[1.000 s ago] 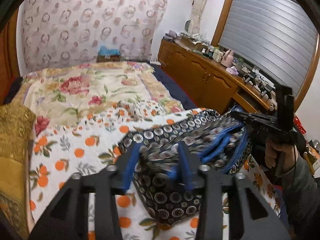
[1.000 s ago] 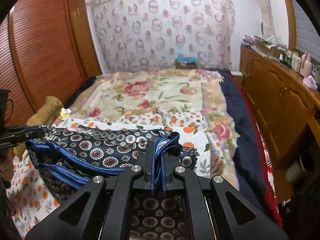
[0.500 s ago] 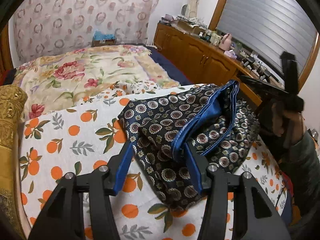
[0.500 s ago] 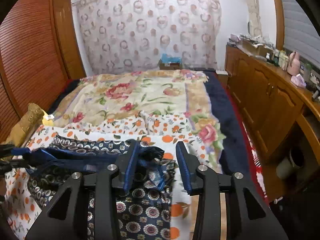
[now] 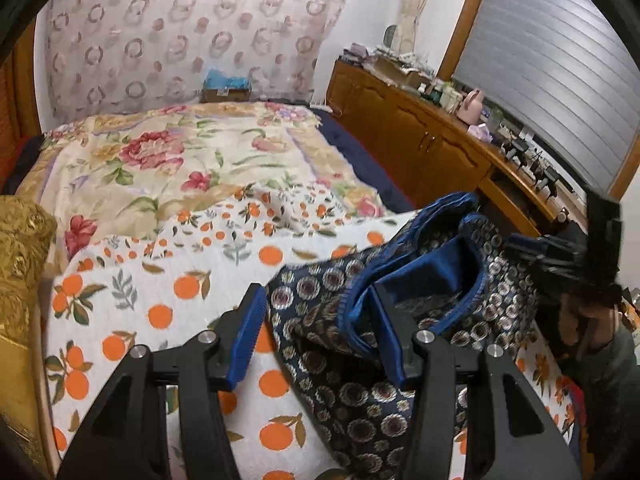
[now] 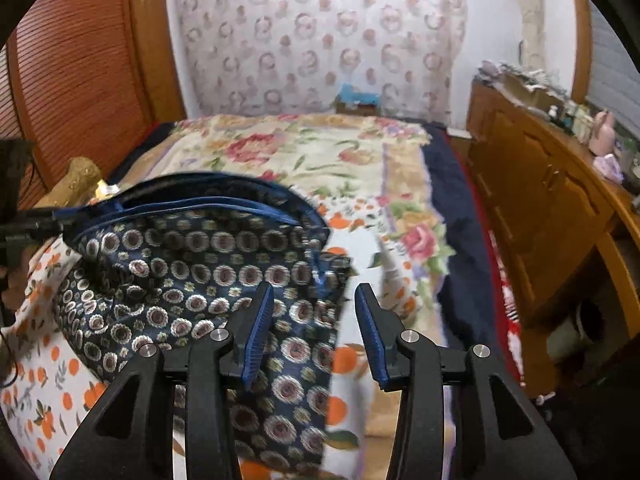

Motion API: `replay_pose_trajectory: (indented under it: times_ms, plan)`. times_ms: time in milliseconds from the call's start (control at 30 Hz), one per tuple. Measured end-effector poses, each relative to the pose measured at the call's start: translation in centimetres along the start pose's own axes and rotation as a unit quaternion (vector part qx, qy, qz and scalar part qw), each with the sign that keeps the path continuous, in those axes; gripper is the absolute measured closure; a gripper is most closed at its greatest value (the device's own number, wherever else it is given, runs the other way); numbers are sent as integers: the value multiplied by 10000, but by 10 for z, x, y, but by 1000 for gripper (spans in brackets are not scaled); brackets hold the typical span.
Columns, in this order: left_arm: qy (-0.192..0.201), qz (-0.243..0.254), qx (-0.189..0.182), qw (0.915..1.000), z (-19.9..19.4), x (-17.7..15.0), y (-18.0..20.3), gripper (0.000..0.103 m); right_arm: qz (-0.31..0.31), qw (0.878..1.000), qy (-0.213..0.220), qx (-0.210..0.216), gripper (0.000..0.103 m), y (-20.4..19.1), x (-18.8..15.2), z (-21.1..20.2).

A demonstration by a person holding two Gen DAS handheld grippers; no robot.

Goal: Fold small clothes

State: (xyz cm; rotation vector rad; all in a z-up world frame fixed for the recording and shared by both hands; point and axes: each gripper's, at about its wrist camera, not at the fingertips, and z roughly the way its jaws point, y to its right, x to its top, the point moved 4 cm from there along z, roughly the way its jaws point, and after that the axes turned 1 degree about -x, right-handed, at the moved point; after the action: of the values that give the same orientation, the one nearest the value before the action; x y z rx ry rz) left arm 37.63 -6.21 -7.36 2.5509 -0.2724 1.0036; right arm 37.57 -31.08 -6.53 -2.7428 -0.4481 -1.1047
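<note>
No readable text, label, brand or number is showing in either wrist view. The cardboard box (image 5: pixel 226 90) at upper centre is carrying a label too blurred to read.

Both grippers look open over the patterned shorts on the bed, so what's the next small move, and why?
Probably close the left gripper on the blue waistband lying between its fingers. Both grippers are open, so neither holds the shorts, which lie rumpled on the orange-print sheet. The right gripper sits at their edge.

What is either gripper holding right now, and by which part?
Nothing. The left gripper and the right gripper are both open over the patterned shorts, which lie loose on the orange-print sheet.
</note>
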Motion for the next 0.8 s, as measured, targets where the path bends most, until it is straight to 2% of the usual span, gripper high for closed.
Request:
replay_pose_trajectory:
  times_ms: [100, 167, 333, 633, 800]
  plan:
    - [209, 85, 7, 9997, -13, 8, 3, 50, -36, 10000, -65, -3, 61, -3, 6, 14]
    - [376, 126, 39, 9992, -24, 12, 4, 45, -31, 9999, -100, -48, 61, -3, 10, 22]
    - [493, 173, 55, 9986, -34, 16, 1, 45, -20, 9995, -240, -201, 53, 1, 8, 32]
    - [-370, -15, 166, 9992, 19, -11, -7, 45, 330, 9982, -490, -129, 49, 15, -1, 44]
    - [-631, -125, 264, 9976, 41, -17, -12, 45, 402, 9976, -557, -60, 49, 16, -4, 49]
